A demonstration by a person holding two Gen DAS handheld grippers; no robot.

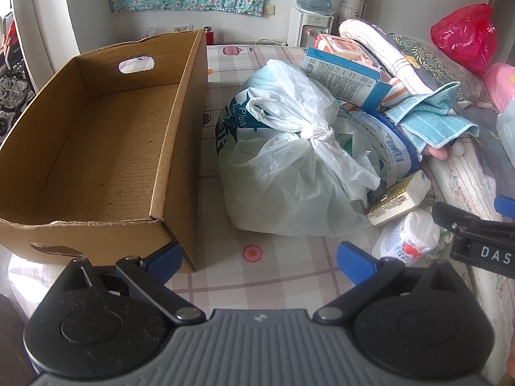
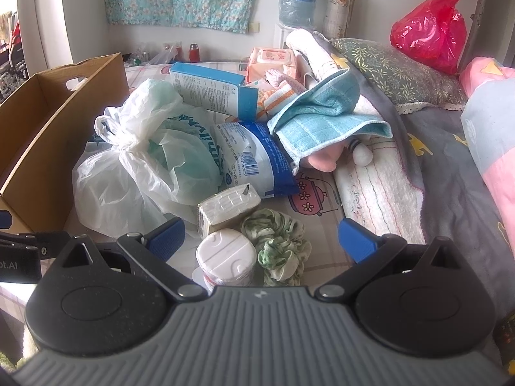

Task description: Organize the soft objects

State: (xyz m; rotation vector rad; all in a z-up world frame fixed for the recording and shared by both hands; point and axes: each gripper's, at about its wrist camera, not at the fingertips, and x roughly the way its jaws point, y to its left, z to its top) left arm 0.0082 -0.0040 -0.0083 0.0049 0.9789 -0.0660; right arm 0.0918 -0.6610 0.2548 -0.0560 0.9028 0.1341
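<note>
Right now both claws are spread wide with nothing between their blue pads. Low over the checked tablecloth (image 1: pixel 273 276) hangs the left gripper (image 1: pixel 259 259), beside the empty cardboard box (image 1: pixel 106 148) and facing the knotted white plastic bag (image 1: pixel 289 160). Ahead of the right gripper (image 2: pixel 261 236) lie a green scrunchie (image 2: pixel 276 244), probably fabric, and a white-lidded tub (image 2: pixel 225 257); the blue cloth (image 2: pixel 325 119) tops the pile behind.
</note>
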